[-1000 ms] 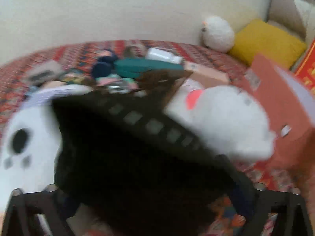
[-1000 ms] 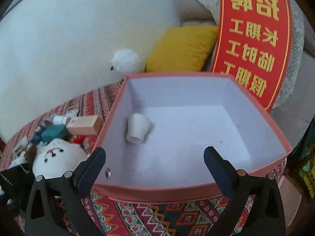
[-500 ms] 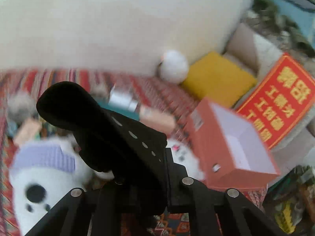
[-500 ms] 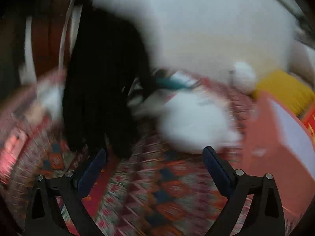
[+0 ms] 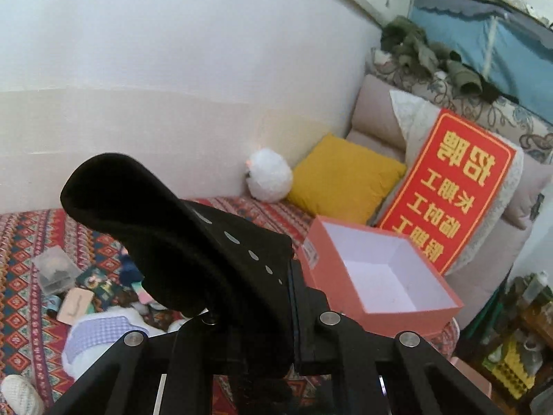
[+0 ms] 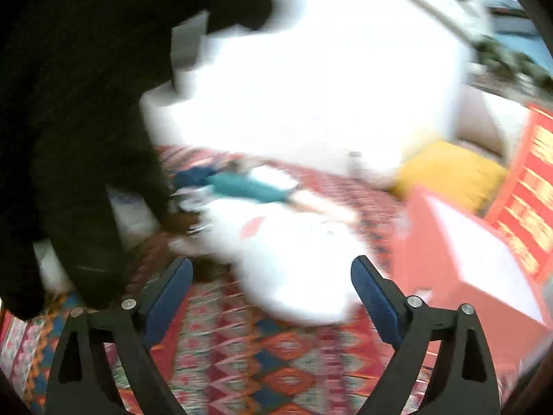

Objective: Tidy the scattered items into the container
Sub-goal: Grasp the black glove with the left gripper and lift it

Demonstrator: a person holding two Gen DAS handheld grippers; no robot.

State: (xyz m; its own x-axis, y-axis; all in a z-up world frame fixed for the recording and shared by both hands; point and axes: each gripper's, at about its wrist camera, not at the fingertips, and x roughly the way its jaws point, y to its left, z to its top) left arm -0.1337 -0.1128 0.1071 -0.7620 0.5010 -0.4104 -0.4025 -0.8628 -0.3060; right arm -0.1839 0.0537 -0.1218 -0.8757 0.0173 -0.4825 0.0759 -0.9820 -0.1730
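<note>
Your right wrist view is all motion blur: white plush (image 6: 293,276) at 12 o'clock of the right claw (image 6: 271,297) is unreadable. Black fabric (image 5: 193,252) hides the left claw (image 5: 293,314) tips & bed clutter at 9.

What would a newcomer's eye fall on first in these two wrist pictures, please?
The black cap clamped in the left gripper fills the foreground of the left view. Right of it, the open pink box sits on the patterned cloth before a red sign. The right view is blurred, the right gripper open.

Yellow cushion (image 5: 342,178) beside a red sign (image 5: 452,193), both against a pale sofa (image 5: 376,117).
</note>
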